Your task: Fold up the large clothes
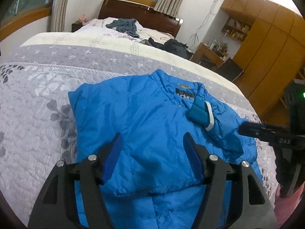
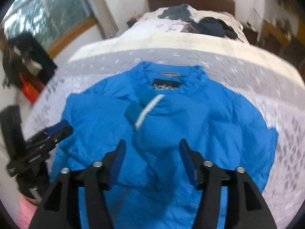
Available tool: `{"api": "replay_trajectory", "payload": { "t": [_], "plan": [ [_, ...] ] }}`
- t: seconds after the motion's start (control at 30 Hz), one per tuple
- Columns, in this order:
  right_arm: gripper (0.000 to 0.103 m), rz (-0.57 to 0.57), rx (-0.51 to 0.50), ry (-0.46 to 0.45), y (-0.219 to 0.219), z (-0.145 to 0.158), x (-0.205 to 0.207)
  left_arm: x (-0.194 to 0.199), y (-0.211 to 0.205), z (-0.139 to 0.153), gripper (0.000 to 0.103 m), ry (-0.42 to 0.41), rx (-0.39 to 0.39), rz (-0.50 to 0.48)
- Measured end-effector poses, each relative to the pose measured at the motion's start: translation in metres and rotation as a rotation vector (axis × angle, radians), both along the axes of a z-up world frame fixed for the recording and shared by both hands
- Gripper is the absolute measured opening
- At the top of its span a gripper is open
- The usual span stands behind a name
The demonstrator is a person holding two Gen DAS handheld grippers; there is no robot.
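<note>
Blue padding lines the fingers of two claws, one per hand. The left claw (image 1: 151,139) hangs spread wide over the near part of the jacket, nothing between its fingers; the right claw (image 2: 151,143) is likewise spread and empty above the jacket's middle. Each shows at the edge of the other's view.

One jacket (image 1: 144,126) lies on the bed (image 1: 38,103), a bright blue puffy one, flat on the grey-and-white flowered quilt near the foot end. Its collar points toward the headboard, with a dark label (image 1: 184,94) inside the neck. Both sleeves are folded in across the body; one cuff (image 1: 199,114), darker teal with a white edge, rests just below the collar. The fabric is shiny and wrinkled, quilted in bands.

Farther up the bed lie two other heaps of clothing: a grey-blue one (image 1: 125,26) near the pillows and a black one (image 1: 174,46) toward the side. Behind stand one dark wooden headboard (image 1: 137,11), two curtained windows, and a wooden wardrobe (image 1: 266,57).
</note>
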State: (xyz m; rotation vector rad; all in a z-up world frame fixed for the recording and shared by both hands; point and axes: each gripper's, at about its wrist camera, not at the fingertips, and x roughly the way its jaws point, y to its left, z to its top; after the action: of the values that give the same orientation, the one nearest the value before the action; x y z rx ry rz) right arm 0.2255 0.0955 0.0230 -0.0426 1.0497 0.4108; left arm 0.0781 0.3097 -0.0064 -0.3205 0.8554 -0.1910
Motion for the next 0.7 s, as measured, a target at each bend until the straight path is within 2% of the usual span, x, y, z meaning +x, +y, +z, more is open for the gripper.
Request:
{"api": "replay_trajectory", "payload": {
  "t": [0.1,0.23,0.27,0.3,0.33,0.37,0.4,0.53,0.63,0.7],
  "plan": [
    [0.069,0.021,-0.151,-0.014,0.036,-0.019,0.014,0.003,0.004,-0.010,0.065,0.028,-0.005,0.015],
    [0.070,0.003,-0.297,-0.003,0.054,-0.050,0.024,0.006,0.007,-0.019,0.065,0.033,-0.011,0.012],
    [0.062,-0.003,-0.315,-0.005,0.054,-0.053,0.025,0.007,0.006,-0.019,0.065,0.031,-0.007,0.011],
    [0.045,-0.017,-0.331,-0.012,0.051,-0.054,0.026,0.007,0.005,-0.020,0.065,0.030,-0.002,0.011],
    [0.043,-0.032,-0.324,-0.013,0.047,-0.054,0.028,0.006,0.005,-0.020,0.065,0.028,0.003,0.008],
    [0.032,-0.038,-0.282,-0.004,0.041,-0.051,0.029,0.006,0.004,-0.021,0.065,0.027,0.006,0.007],
    [0.026,-0.046,-0.238,0.006,0.034,-0.047,0.030,0.006,0.004,-0.022,0.065,0.026,0.006,0.006],
    [0.024,-0.085,-0.032,0.023,-0.011,-0.018,0.018,0.006,0.005,-0.024,0.065,0.029,0.005,0.009],
    [0.024,-0.144,0.103,0.049,-0.062,-0.006,0.001,0.007,0.005,-0.026,0.065,0.031,0.010,0.014],
    [0.026,-0.185,0.135,0.076,-0.090,-0.007,-0.005,0.007,0.004,-0.026,0.065,0.031,0.016,0.014]
  ]
}}
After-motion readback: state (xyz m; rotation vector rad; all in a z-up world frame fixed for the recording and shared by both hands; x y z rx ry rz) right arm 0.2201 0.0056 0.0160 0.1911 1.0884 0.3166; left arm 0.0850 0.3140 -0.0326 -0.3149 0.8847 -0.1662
